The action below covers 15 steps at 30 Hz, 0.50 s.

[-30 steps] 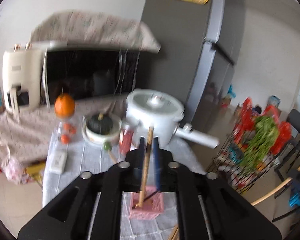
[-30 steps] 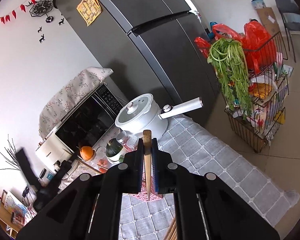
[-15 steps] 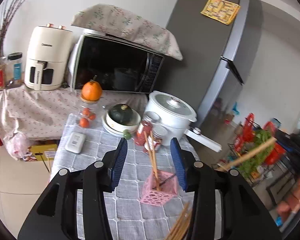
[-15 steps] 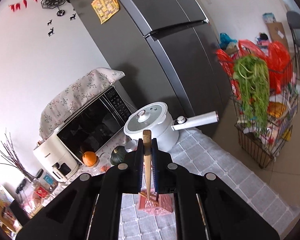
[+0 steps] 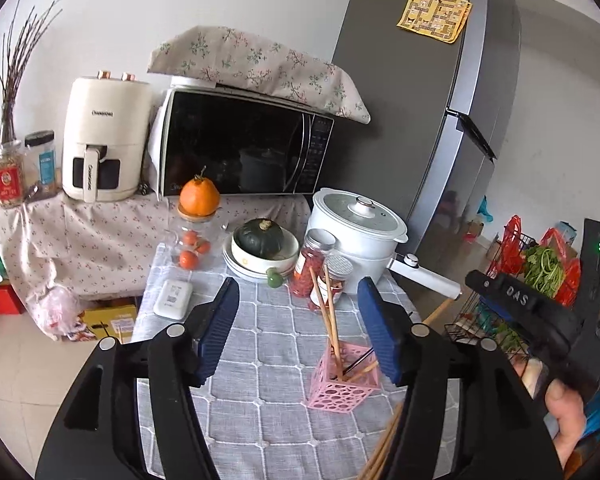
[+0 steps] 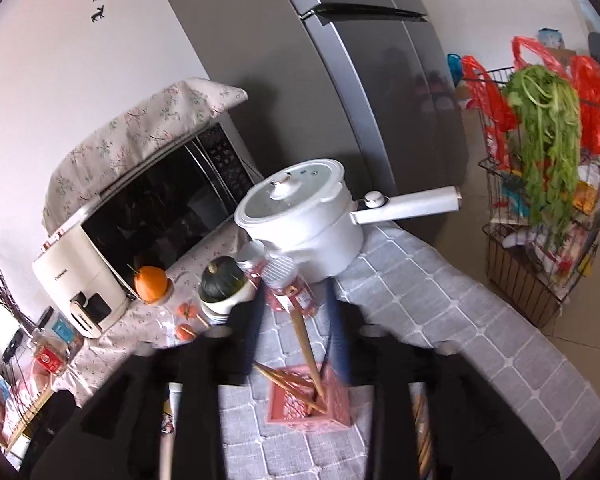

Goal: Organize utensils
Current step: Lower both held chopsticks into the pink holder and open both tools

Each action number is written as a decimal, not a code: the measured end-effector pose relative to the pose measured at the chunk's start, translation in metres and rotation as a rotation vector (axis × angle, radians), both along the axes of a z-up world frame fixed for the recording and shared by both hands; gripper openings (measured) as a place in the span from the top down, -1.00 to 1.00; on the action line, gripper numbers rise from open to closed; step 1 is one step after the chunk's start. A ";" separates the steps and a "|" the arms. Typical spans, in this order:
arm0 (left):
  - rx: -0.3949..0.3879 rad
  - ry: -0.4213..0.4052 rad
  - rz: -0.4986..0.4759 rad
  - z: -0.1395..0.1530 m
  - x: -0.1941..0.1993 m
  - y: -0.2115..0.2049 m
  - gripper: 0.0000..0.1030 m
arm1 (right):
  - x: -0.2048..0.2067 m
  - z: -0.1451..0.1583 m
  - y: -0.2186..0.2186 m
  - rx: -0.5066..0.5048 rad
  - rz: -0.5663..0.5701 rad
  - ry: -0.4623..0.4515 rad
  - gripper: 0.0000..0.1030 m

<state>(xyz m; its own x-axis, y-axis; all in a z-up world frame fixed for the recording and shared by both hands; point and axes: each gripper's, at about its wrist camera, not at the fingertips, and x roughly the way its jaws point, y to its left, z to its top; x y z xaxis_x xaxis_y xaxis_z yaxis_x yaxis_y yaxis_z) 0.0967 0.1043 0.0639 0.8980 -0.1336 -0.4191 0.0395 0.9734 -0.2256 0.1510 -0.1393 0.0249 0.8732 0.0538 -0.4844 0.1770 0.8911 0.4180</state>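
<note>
On grey quilted tablecloth (image 5: 260,408): pink perforated holder (image 5: 342,380), upright, with wooden chopsticks (image 5: 327,320) leaning out of it. More loose chopsticks (image 5: 382,444) flat on cloth just beside holder, partly hidden by gripper body.

Left gripper (image 5: 298,320): jaws wide apart, empty, blue pads (image 5: 216,326) either side of holder in view, clear of it.

Right gripper (image 6: 294,336): blurred, jaws parted, directly above holder (image 6: 308,400); one chopstick (image 6: 306,350) standing between the jaws, lower end inside holder. Contact with pads impossible to tell through blur.

Behind holder: two jars (image 5: 314,268), white pot (image 5: 356,228) with long handle, dark squash (image 5: 260,236) in stacked bowls, orange (image 5: 199,196) atop glass jar, microwave (image 5: 240,148), air fryer (image 5: 104,140).
</note>
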 end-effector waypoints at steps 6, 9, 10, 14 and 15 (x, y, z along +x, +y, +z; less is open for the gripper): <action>0.055 -0.007 -0.001 -0.003 -0.009 -0.015 -0.41 | -0.036 -0.002 0.007 -0.176 -0.064 0.002 -0.21; 0.094 -0.010 0.002 -0.007 -0.013 -0.025 -0.54 | -0.055 -0.005 0.009 -0.240 -0.077 0.002 -0.28; 0.106 -0.012 0.001 -0.008 -0.016 -0.030 -0.56 | -0.061 -0.006 0.009 -0.254 -0.084 0.001 -0.38; 0.146 -0.017 -0.009 -0.015 -0.024 -0.045 -0.72 | -0.083 -0.013 0.007 -0.297 -0.111 0.000 -0.47; 0.155 -0.017 -0.011 -0.017 -0.026 -0.048 -0.74 | -0.087 -0.015 0.006 -0.302 -0.116 0.007 -0.50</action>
<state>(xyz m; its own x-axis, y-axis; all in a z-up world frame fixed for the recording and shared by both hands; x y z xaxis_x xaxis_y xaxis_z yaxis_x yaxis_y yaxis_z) 0.0703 0.0567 0.0470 0.9041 -0.0780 -0.4201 0.0527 0.9960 -0.0716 0.0635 -0.1337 0.0097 0.8618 -0.1929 -0.4691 0.2864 0.9484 0.1362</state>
